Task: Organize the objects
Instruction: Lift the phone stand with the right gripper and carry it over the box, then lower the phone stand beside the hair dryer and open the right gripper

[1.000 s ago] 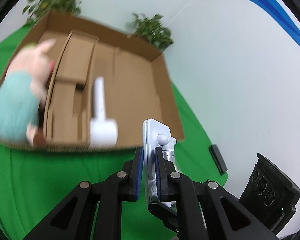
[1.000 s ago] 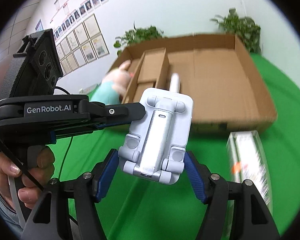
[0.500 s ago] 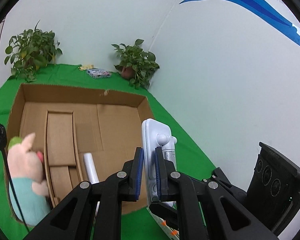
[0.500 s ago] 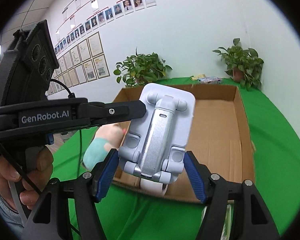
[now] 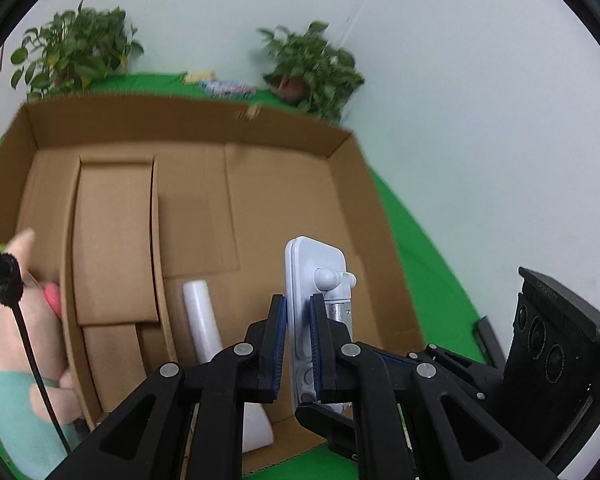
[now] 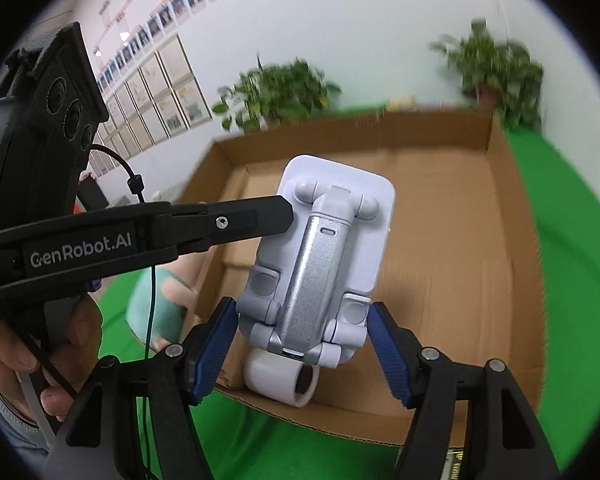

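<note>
1. The step in hand was judged to be the carrying of a white folding stand [image 5: 314, 304] to the box [image 5: 204, 132], with placing not yet done.
2. The stand was seen above the box's near wall, over the open right part of the box floor.
3. The left gripper [image 5: 298, 344] was seen pressed onto the stand's thin flat plate, edge-on, so that the plate stood upright between its blue pads.
4. The right gripper [image 6: 302, 344] was seen with jaws spread to either side of the stand's hinged lower end. Its left pad looked to be touching the stand, while a sliver of gap seemed to show at the right pad, so a firm pinch could not be told.
5. A white roll [image 5: 204, 320] was seen lying in the box just inside the near wall, directly below the stand in the right wrist view.
6. A plush pig [image 5: 16, 360] was seen at the box's left wall, partly blurred.
7. Two potted plants were seen beyond the box's far wall.
8. The next move was judged to call for lowering the stand onto bare floor right of the roll, clear of the roll and the near wall, before either gripper was released.
</note>
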{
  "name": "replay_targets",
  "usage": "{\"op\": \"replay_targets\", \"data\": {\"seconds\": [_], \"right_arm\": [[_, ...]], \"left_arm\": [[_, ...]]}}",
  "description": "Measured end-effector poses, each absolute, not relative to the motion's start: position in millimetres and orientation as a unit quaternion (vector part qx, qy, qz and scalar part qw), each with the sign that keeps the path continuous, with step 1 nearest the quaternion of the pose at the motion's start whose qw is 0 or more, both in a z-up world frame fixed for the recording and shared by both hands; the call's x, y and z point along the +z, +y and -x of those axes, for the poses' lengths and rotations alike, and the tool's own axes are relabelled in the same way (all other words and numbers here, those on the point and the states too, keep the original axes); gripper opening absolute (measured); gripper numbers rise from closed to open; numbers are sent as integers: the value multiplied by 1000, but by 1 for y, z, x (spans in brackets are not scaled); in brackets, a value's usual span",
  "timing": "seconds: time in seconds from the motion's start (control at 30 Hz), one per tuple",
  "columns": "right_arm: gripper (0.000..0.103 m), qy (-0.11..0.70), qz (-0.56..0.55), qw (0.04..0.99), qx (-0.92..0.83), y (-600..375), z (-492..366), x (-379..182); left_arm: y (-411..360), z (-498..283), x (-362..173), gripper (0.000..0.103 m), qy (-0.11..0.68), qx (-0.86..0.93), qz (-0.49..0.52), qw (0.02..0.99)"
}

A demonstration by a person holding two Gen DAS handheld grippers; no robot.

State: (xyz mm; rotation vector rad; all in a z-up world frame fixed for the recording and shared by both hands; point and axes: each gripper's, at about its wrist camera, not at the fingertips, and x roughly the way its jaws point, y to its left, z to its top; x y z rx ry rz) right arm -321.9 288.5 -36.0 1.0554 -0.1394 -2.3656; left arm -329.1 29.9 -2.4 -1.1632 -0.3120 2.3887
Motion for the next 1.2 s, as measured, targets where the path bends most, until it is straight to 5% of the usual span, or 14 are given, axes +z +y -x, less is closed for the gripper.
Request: {"op": "replay_targets", "data": {"seconds": [0.37, 0.83, 1.13, 1.2], "right_arm": [[65, -76, -480, 284, -827, 295, 348, -105], [64, -37, -501, 280, -818, 298, 329, -113], [67, -33, -515, 277, -811, 301, 313, -116], [67, -43, -512, 280, -811, 304, 310, -115]], "left_arm": [[55, 364, -75, 7, -72, 844, 496, 194], [64, 352, -85, 8, -49, 832, 517, 195], [52, 335, -76, 14, -36, 839, 514, 175], [44, 327, -68, 25, -42, 846, 502, 174]]}}
